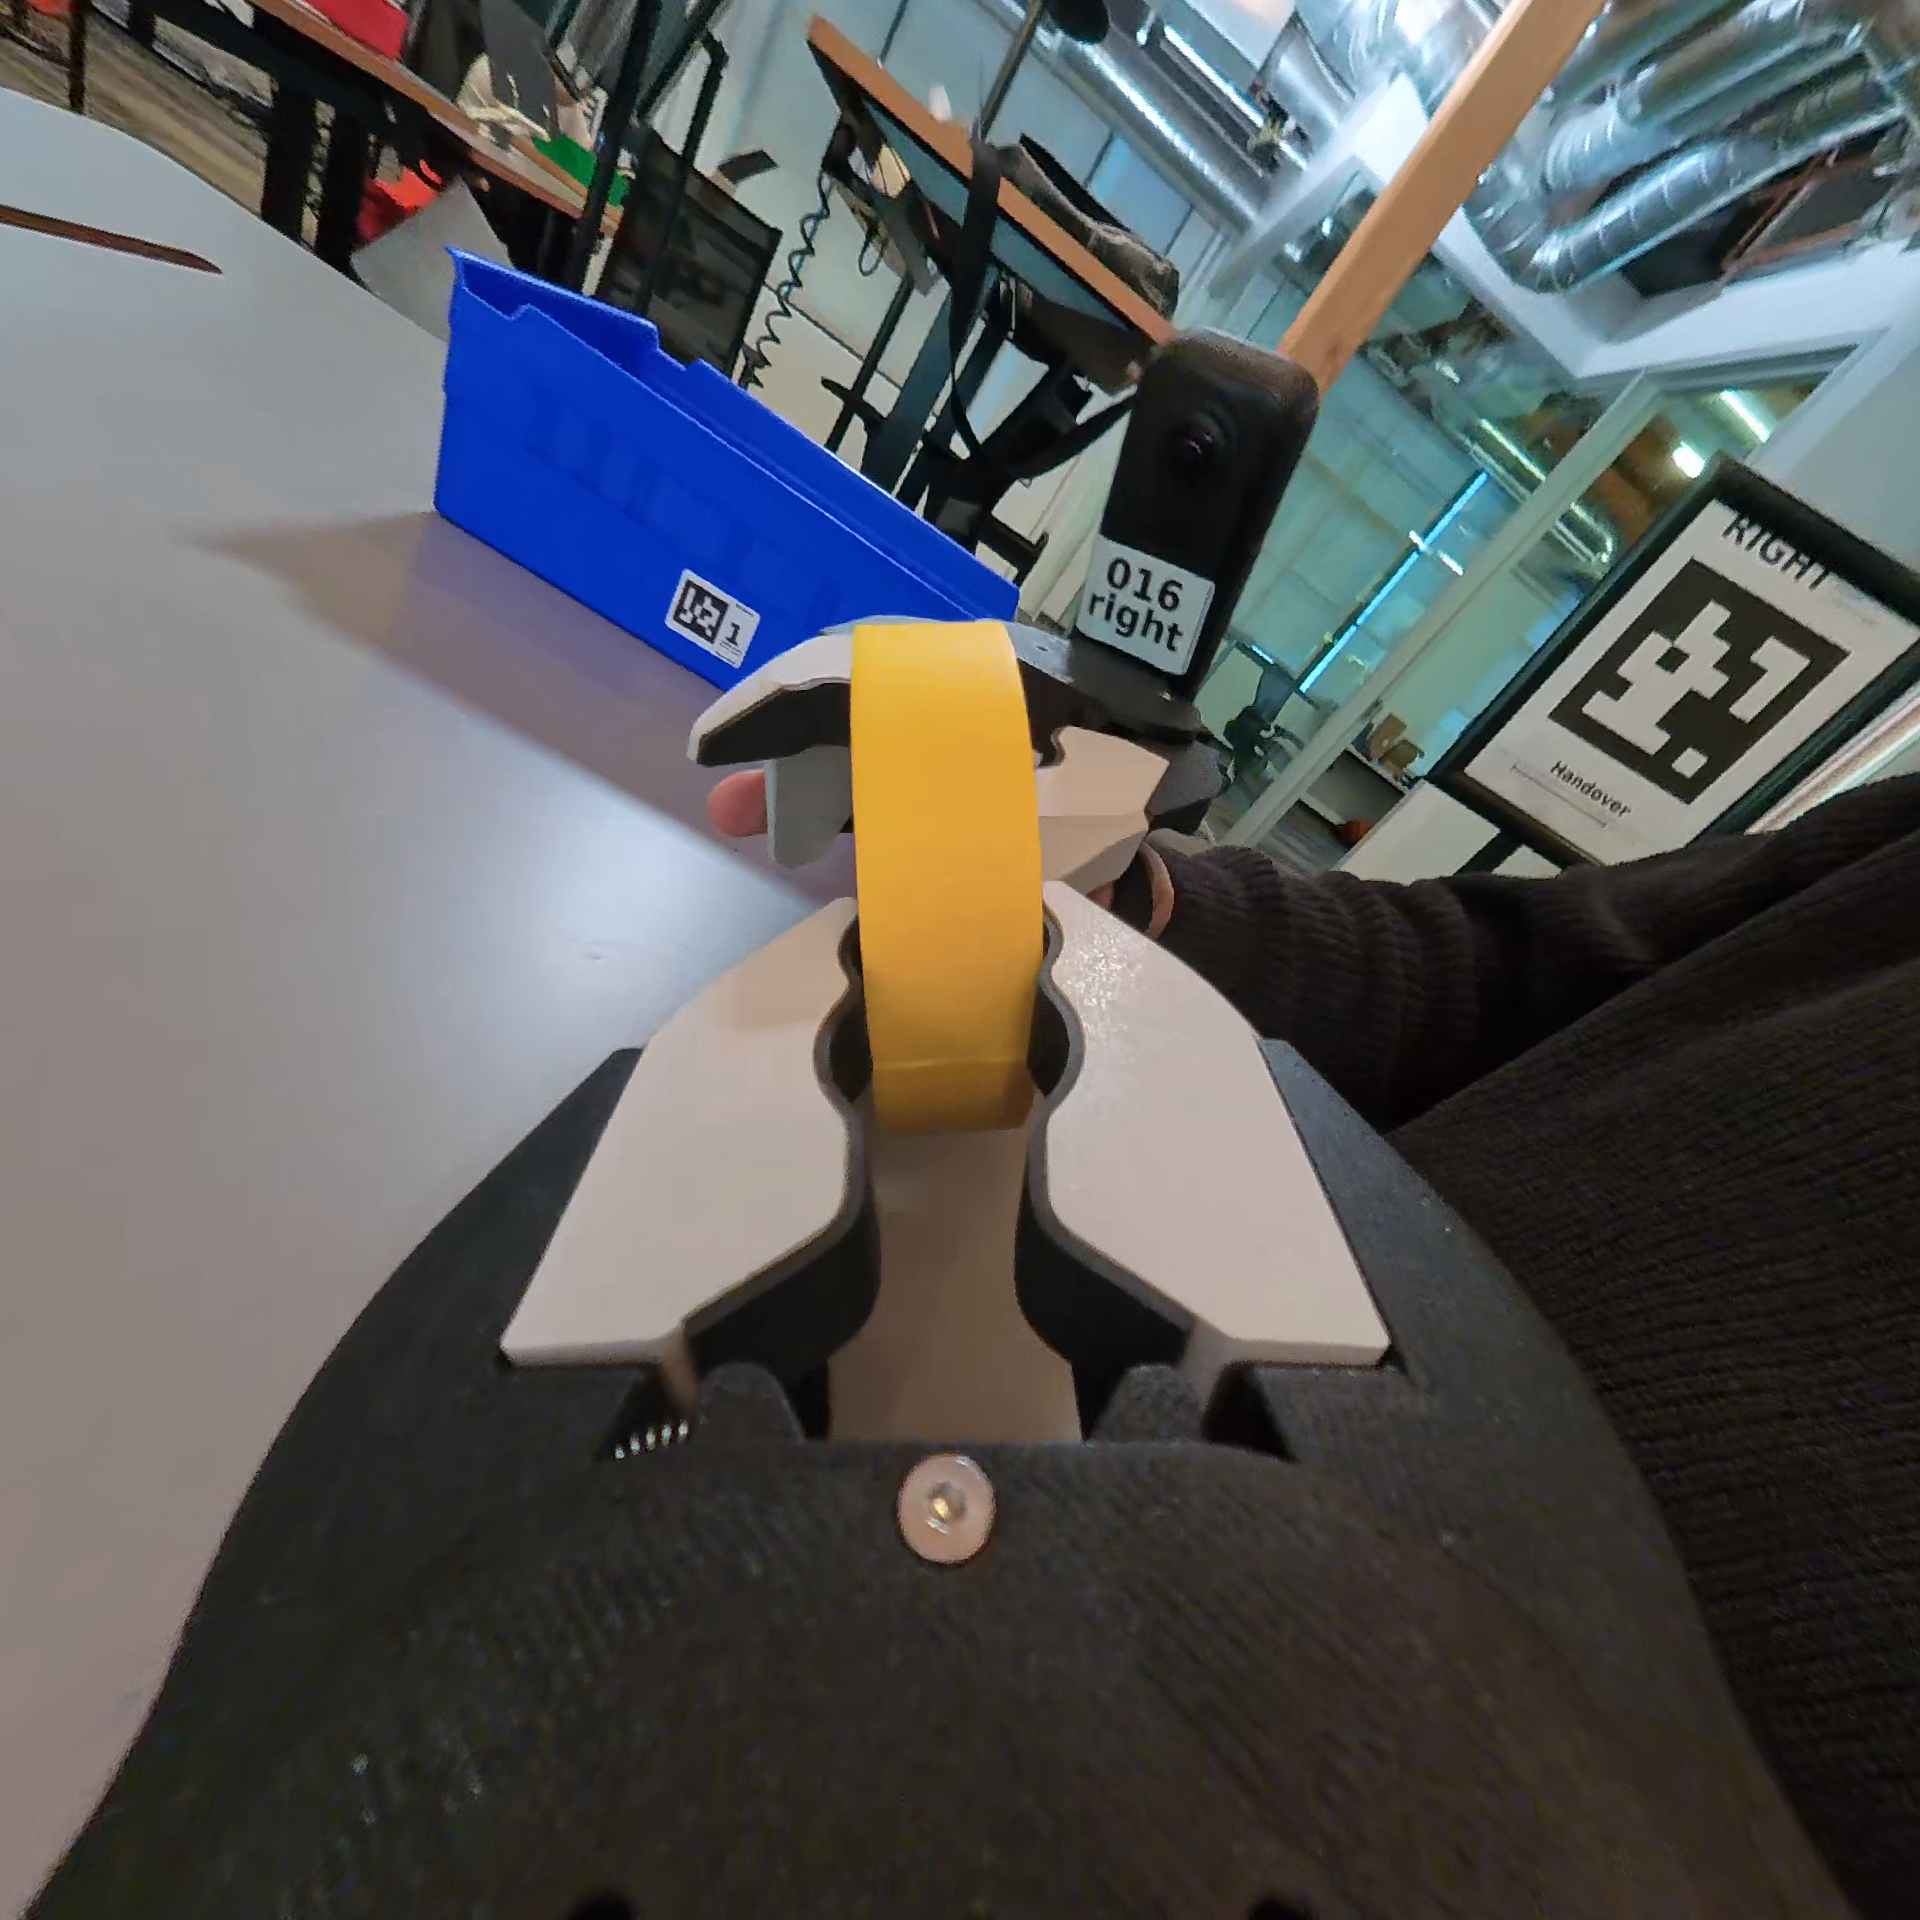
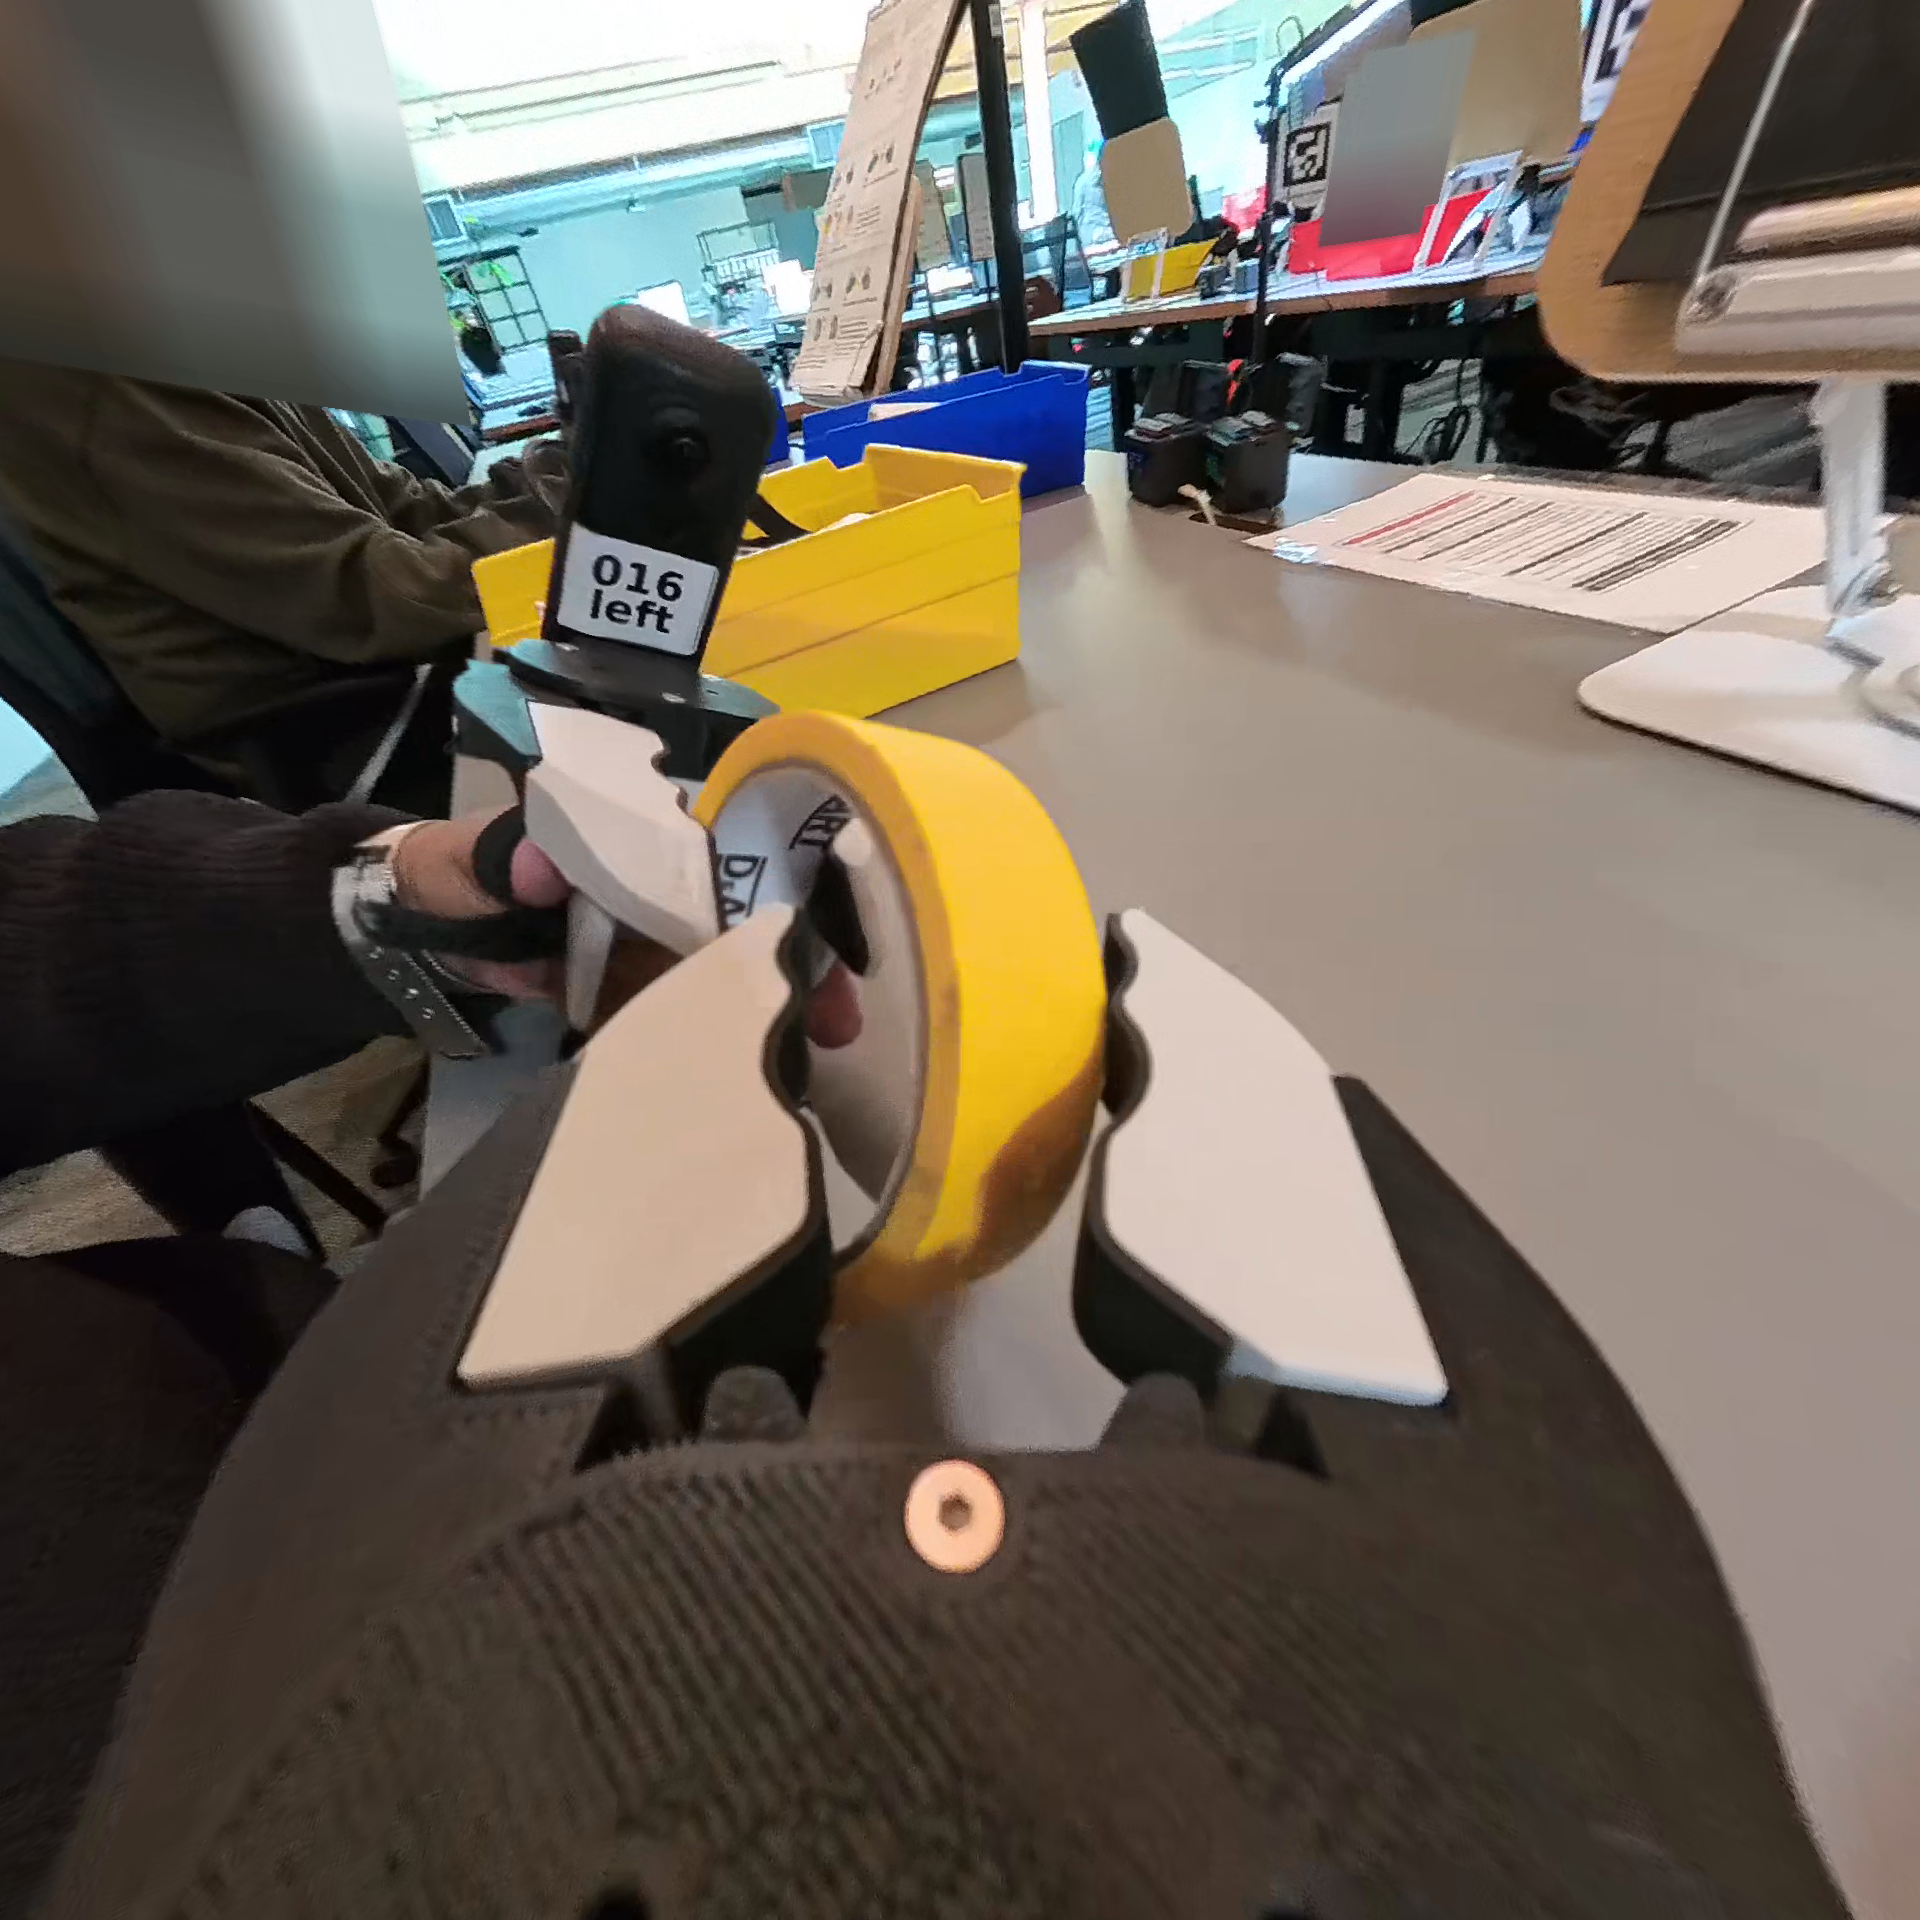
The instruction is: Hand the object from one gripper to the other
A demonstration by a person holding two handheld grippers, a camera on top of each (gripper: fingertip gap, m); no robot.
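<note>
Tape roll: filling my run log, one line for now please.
stage: handover | tape roll: in left hand-held gripper | right hand-held gripper: open around it

Yellow roll of tape, white inner core, brownish stain at 5 o'clock on its band in the right wrist view. Pale grey fingers on black ribbed gripper bodies. Blue bin; yellow bin; grey table; black knitted sleeve.

The round yellow tape roll hides the left gripper's far finger; the white monitor stand is cut off at the right edge.
</note>
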